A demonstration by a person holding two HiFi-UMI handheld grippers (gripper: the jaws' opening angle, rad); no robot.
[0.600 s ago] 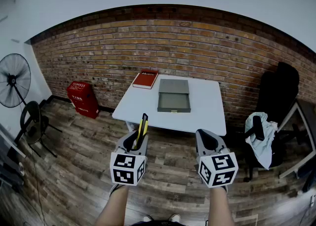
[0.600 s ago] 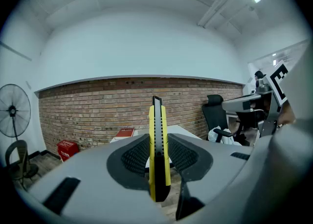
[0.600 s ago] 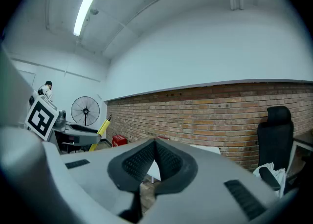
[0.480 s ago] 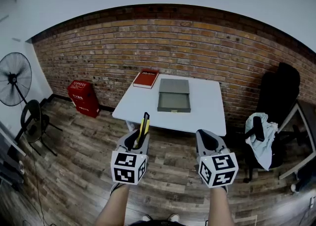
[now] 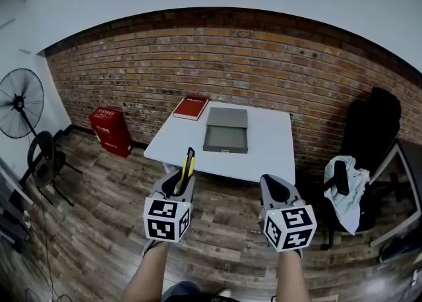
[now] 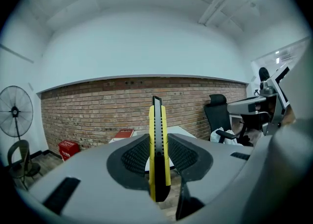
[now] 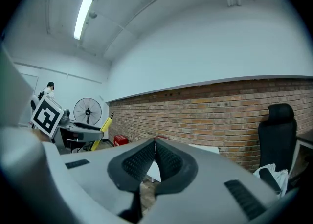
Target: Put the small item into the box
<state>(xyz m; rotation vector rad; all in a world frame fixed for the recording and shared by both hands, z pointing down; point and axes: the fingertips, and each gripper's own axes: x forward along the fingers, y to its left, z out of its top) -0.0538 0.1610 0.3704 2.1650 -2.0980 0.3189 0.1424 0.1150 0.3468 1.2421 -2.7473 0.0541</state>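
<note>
A yellow and black utility knife (image 6: 158, 149) stands upright between the pads of my left gripper (image 6: 157, 157), which is shut on it. In the head view the utility knife (image 5: 187, 167) sticks up from the left gripper (image 5: 179, 186), held above the wooden floor in front of the white table (image 5: 270, 155). A grey open box (image 5: 225, 134) lies on that table, with its lid behind it. My right gripper (image 5: 275, 192) hovers beside the left one, shut and empty. In the right gripper view the right gripper (image 7: 155, 158) has its pads touching.
A red book (image 5: 192, 107) lies at the table's far left corner. A red crate (image 5: 109, 130) stands by the brick wall. At the left are a floor fan (image 5: 20, 103) and a stool (image 5: 44, 160). A black office chair (image 5: 369, 137) with a cloth (image 5: 343, 188) stands right.
The view has shifted slightly: table and box now sit a little further left and lower in frame. Both grippers keep their pose, and the knife stays gripped.
</note>
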